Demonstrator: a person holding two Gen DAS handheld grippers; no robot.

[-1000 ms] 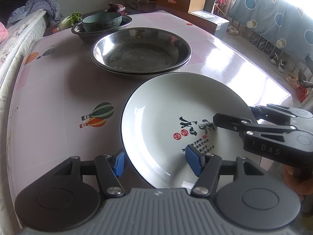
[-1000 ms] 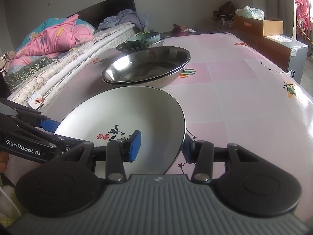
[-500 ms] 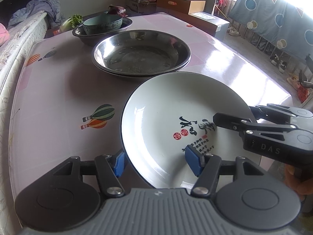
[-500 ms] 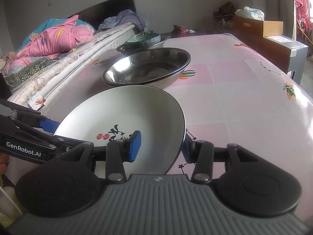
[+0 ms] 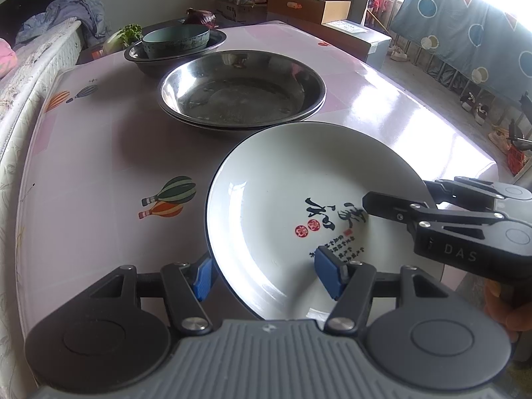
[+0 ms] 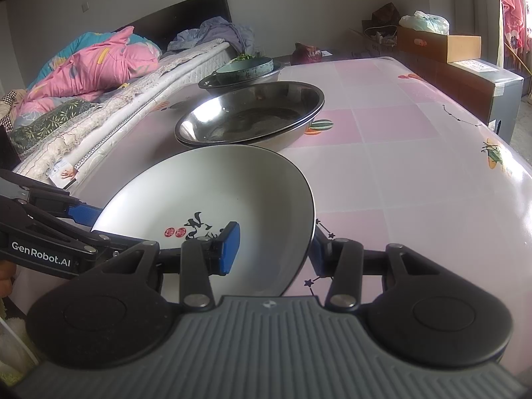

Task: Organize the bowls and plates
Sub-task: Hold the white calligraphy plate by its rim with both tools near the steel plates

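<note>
A white plate (image 5: 282,199) with black calligraphy and red seals is gripped from two sides just above the pink table (image 5: 83,153). My left gripper (image 5: 266,276) is shut on its near left rim, one blue pad outside the rim and one inside the well. In the right wrist view, my right gripper (image 6: 272,252) is shut on the plate's (image 6: 212,193) right rim in the same way. Just behind the plate sit two nested steel bowls (image 5: 239,96). Farther back a teal bowl (image 5: 176,40) sits inside a dark steel basin (image 5: 133,55).
A bed with a mattress and pink bedding (image 6: 99,63) runs along the table's left side. Vegetables (image 5: 128,33) lie by the far basin. Cardboard boxes (image 6: 439,46) stand beyond the far right corner. The table's right edge (image 5: 478,153) drops to the floor.
</note>
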